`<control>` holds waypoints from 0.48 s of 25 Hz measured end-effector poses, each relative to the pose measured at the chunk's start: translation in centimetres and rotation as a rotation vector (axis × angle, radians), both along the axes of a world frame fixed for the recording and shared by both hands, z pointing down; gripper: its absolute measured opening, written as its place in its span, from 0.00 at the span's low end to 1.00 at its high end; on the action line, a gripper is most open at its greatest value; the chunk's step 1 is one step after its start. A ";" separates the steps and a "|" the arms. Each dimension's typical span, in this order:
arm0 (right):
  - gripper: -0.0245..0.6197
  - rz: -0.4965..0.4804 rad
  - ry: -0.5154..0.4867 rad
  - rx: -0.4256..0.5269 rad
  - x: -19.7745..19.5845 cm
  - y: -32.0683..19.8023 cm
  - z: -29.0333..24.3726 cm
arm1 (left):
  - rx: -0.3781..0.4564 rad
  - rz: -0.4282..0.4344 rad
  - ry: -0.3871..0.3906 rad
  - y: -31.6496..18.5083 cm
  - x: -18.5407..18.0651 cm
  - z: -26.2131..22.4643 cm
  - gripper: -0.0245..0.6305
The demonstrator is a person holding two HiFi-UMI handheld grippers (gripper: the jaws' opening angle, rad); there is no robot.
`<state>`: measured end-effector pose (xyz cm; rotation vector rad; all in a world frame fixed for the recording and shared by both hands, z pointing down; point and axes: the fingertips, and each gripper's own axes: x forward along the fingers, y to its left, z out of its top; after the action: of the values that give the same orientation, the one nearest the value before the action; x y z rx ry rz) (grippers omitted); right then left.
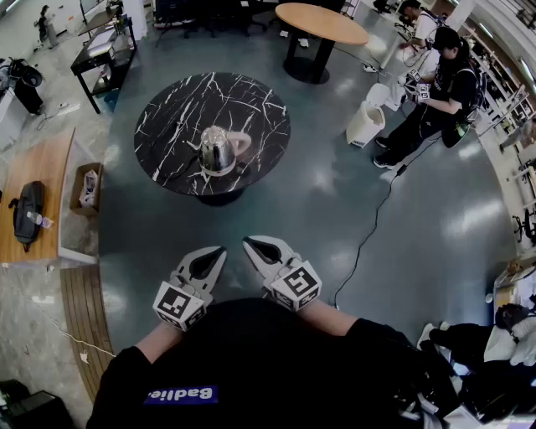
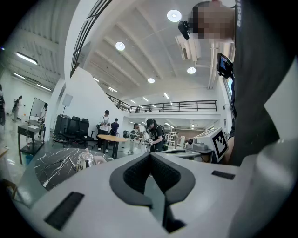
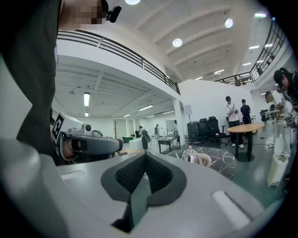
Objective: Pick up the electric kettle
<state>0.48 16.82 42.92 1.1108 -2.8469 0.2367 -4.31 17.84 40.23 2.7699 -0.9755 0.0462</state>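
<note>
Pale grey and held close to the person's body, the left claw (image 1: pixel 219 250) and the right claw (image 1: pixel 248 242) sit side by side, well short of the black marble table (image 1: pixel 167 109). Each has its two jaws pressed together with nothing between them; the left gripper view (image 2: pixel 150 157) and the right gripper view (image 3: pixel 145 156) both show the dark pads meeting along one line.

To the left of the table, on the floor (image 1: pixel 318 209), stands an open cardboard box (image 1: pixel 86 188). Something white lies inside it, too small to make out. To the right of the table, near its far side, stands a white bin (image 1: pixel 365 126); what it holds cannot be told.

The electric kettle (image 1: pixel 218 151) stands upright on the table, near the middle and a little toward the near edge, with nothing else beside it. Its body is polished steel, rounded and narrowing toward a domed lid with a small knob. A pale beige handle loops out on the side facing the bin, and a thin curved spout reaches toward the side of the box. From the left gripper view the electric kettle (image 2: pixel 86 160) appears low and to the left of the jaws; from the right gripper view it (image 3: pixel 190 155) appears to the right of them.

Beyond the table is a round wooden table (image 1: pixel 322 23), and a person (image 1: pixel 435 92) in dark clothes bends forward past the bin.
</note>
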 end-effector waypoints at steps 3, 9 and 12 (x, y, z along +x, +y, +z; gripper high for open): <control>0.04 -0.005 0.013 -0.011 0.2 0.2 0.3 | 0.015 0.012 0.019 0.3 0.2 0.5 0.04; 0.04 -0.005 0.000 -0.002 0.0 0.2 0.2 | 0.021 0.020 0.023 0.5 0.1 0.9 0.04; 0.04 -0.008 -0.003 -0.009 0.1 0.2 0.3 | 0.014 0.026 0.017 0.5 0.3 1.0 0.05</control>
<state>0.53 17.04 43.23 1.0984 -2.8495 0.2501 -4.05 18.36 41.20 2.7917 -0.9392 0.0197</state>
